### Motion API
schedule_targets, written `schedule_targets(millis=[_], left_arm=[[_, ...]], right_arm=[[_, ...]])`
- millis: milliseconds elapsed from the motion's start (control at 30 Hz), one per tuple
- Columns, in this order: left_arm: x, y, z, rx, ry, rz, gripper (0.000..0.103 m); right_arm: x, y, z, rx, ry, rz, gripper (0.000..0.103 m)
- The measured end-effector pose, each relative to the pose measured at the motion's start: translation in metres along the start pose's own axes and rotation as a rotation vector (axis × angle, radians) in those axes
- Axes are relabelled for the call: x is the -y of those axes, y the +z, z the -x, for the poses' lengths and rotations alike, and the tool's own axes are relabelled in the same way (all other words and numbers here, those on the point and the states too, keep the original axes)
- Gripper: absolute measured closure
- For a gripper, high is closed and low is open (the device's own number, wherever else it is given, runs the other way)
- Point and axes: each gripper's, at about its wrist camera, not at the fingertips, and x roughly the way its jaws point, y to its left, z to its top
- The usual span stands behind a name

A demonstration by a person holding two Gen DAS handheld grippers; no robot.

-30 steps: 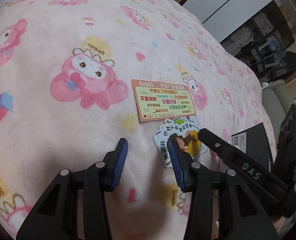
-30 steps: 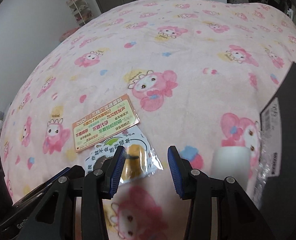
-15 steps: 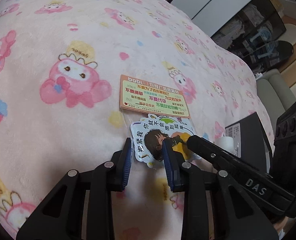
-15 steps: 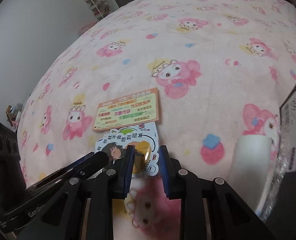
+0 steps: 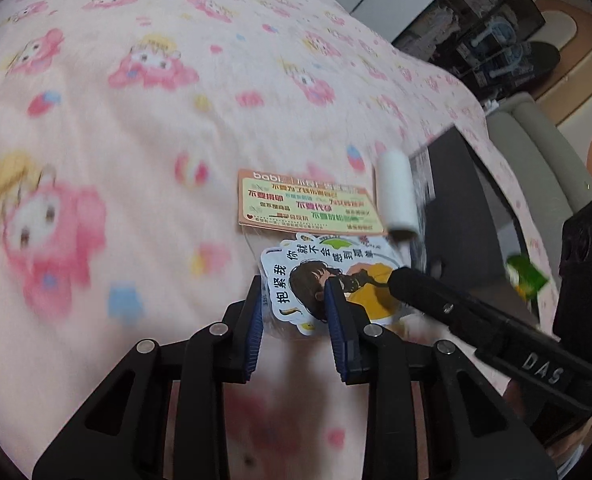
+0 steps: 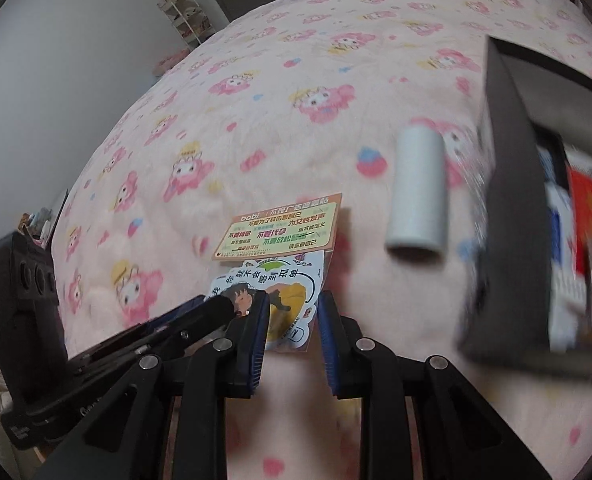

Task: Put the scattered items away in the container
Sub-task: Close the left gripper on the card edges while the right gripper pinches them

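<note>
Gripping the sticker packet (image 5: 323, 276) from both sides: left gripper (image 5: 294, 300) narrowed, its blue pads (image 5: 256, 320) bracketing the packet's near-left edge; right gripper (image 6: 292, 316) likewise narrowed around the near-right corner of the same packet (image 6: 280, 292). Hard to tell from either view whether pads actually pinch the plastic or merely sit just beside it, though the packet looks raised off the pink cartoon blanket (image 5: 136, 120), casting a shadow beneath in the right wrist view. Consisting of a clear sleeve with an orange header card (image 5: 307, 204) printed in green and red characters, above a die-cut cartoon girl sticker. Lying just beyond the packet, a white paper roll (image 5: 395, 196), on its side on the blanket, close to the black container (image 5: 463, 208). Sitting to the right in the right wrist view, that container (image 6: 511, 184), open-topped, with red and blue-white printed items (image 6: 583, 216) blurred inside. Visible across each view, the other gripper's black finger reaching to the packet.
</note>
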Motion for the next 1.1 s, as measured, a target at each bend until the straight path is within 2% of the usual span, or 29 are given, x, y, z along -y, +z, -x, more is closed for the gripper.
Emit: schedule_targets(millis=[233, 333, 467, 633, 700, 833, 900, 967, 1067, 1100], left_arm=[[0.037, -0.046, 0.006, -0.071, -0.034, -0.109, 0.074], [0.055, -0.063, 0.001, -0.115, -0.047, -0.160, 0.074], [0.075, -0.085, -0.005, -0.168, -0.051, -0.211, 0.073], [0.095, -0.093, -0.011, -0.188, -0.061, -0.239, 0.065], [0.099, -0.091, -0.016, -0.186, -0.044, -0.234, 0.060], [0.099, -0.088, -0.026, -0.178, -0.005, -0.225, 0.058], [0.095, -0.087, -0.032, -0.189, 0.004, -0.211, 0.056], [0.090, -0.087, -0.041, -0.207, 0.017, -0.199, 0.053], [0.086, -0.087, -0.047, -0.217, 0.025, -0.191, 0.052], [0.086, -0.088, -0.047, -0.212, 0.024, -0.198, 0.052]], right_arm=[[0.010, -0.068, 0.045, 0.009, -0.044, -0.002, 0.081], [0.018, -0.089, 0.061, 0.004, -0.081, 0.004, 0.081], [0.035, -0.111, 0.078, 0.001, -0.080, -0.025, 0.081], [0.061, -0.118, 0.090, 0.010, -0.083, -0.084, 0.080], [0.070, -0.121, 0.092, 0.004, -0.067, -0.113, 0.080], [0.075, -0.126, 0.088, -0.003, -0.065, -0.138, 0.080], [0.076, -0.126, 0.083, 0.002, -0.077, -0.136, 0.076], [0.079, -0.122, 0.076, 0.014, -0.091, -0.145, 0.062], [0.092, -0.117, 0.060, 0.004, -0.128, -0.174, 0.061], [0.096, -0.117, 0.057, -0.003, -0.116, -0.188, 0.061]])
